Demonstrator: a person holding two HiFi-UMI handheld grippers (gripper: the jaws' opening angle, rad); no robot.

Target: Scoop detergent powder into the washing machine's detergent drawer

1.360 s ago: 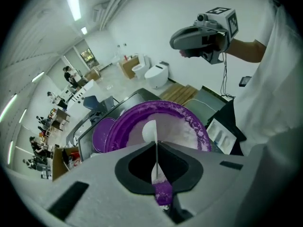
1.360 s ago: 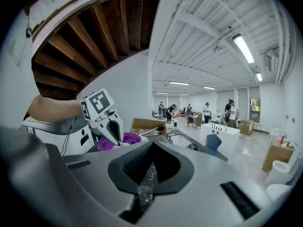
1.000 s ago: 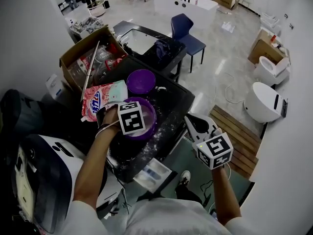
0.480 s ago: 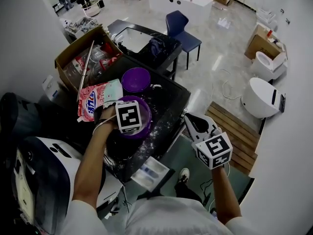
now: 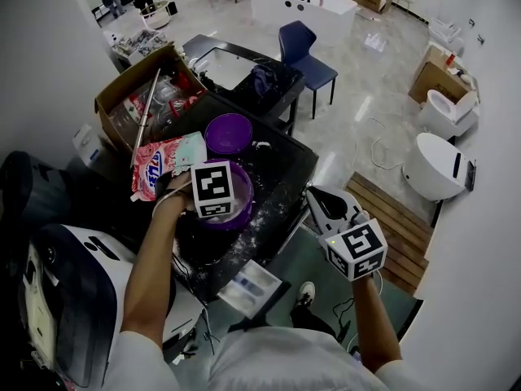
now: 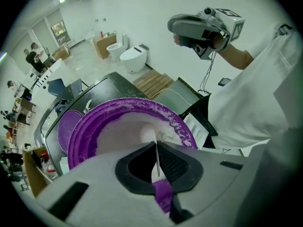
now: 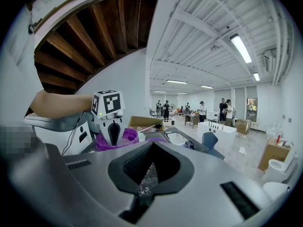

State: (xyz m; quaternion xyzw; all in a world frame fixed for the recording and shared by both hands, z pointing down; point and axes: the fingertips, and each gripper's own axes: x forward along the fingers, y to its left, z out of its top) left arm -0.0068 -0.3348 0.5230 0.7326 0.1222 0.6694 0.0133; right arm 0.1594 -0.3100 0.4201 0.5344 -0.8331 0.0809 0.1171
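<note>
A purple bowl (image 5: 247,187) (image 6: 90,131) of white detergent powder stands on the dark counter (image 5: 281,169). My left gripper (image 5: 221,210) (image 6: 156,148) hangs right over it, shut on the thin purple handle of a scoop (image 6: 163,195). The scoop's powder-coated end (image 6: 147,135) lies in the powder. My right gripper (image 5: 315,195) (image 7: 150,165) is held off the counter's right edge, jaws together and nothing gripped. A white and blue drawer-like tray (image 5: 254,287) juts out below the counter, beside the white washing machine (image 5: 73,300).
A second purple dish (image 5: 228,133) and a pink detergent bag (image 5: 167,163) lie behind the bowl. A cardboard box of clutter (image 5: 142,88) stands at the back left. Farther off are a sink table (image 5: 236,68) and a blue chair (image 5: 305,51). Spilled powder dusts the counter.
The left gripper has shifted slightly up and to the left over the bowl, still holding the scoop. The right gripper has hardly moved.
</note>
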